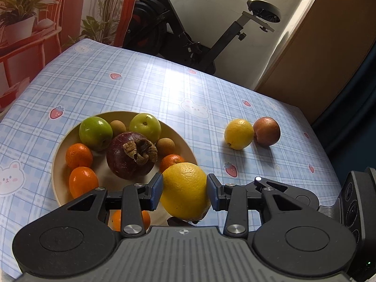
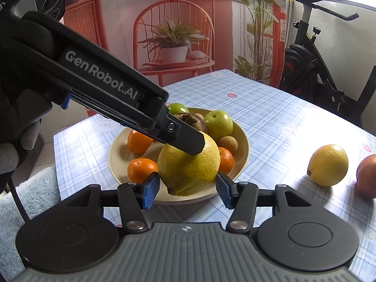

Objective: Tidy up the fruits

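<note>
My left gripper is shut on a large yellow citrus and holds it over the near right rim of the beige plate. The plate holds two green apples, a dark mangosteen, small oranges and brown longans. In the right wrist view the left gripper's finger lies on the citrus above the plate. My right gripper is open and empty, just in front of the plate. A lemon and a reddish fruit lie on the table to the right.
The table has a blue checked cloth. An exercise bike stands behind the far edge. A backdrop with a chair and plants is at the far left. A pale fluffy cloth lies off the table's left side.
</note>
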The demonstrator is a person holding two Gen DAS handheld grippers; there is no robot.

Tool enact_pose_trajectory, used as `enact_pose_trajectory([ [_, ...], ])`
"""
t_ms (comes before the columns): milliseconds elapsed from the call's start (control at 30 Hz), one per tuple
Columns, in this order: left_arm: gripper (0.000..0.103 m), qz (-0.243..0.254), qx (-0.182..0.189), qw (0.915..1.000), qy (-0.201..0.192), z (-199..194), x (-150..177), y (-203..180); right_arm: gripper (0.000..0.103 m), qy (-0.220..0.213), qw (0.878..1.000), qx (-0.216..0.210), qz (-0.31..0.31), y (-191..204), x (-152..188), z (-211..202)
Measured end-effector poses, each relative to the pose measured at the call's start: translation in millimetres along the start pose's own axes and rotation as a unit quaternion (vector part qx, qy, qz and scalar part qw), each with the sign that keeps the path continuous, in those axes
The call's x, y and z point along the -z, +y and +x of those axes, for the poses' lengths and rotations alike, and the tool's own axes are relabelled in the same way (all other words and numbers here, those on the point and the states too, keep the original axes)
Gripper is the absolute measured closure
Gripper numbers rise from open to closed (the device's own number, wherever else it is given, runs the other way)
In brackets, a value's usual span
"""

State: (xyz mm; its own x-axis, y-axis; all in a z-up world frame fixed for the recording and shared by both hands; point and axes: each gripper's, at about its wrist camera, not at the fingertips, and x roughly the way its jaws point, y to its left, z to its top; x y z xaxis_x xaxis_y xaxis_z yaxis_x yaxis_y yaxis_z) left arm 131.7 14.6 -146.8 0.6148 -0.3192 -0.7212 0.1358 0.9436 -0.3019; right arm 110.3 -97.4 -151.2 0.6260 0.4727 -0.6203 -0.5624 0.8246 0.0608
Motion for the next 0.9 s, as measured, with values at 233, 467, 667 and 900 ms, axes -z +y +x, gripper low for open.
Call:
enact_pose_trajectory([
  [233, 0.061, -0.032, 0.016, 0.9993, 0.009, 6.4, 0.9, 13.8, 0.047, 0.005, 1.0, 0.002, -0.004, -1.0, 2.0, 5.5],
  [467, 0.062, -0.032, 0.01, 0.9994, 0.014, 10.4, 0.8, 13.4, 0.046, 0.004, 1.0, 0.003, -0.008, 1.6, 2.2, 7.7],
  [667, 0.063, -0.017, 0.008, 0.9998, 0.009, 15.0, 1.0, 7.9, 0.046, -0.005, 1.0, 0.007, -0.01, 2.3, 1.6, 2.8],
  [900, 0.063, -0.018, 0.012, 0.9997, 0.011, 16.4, -2.0, 7.8, 0.045, -0.006, 1.0, 0.007, -0.001, -1.2, 3.8, -0.4],
])
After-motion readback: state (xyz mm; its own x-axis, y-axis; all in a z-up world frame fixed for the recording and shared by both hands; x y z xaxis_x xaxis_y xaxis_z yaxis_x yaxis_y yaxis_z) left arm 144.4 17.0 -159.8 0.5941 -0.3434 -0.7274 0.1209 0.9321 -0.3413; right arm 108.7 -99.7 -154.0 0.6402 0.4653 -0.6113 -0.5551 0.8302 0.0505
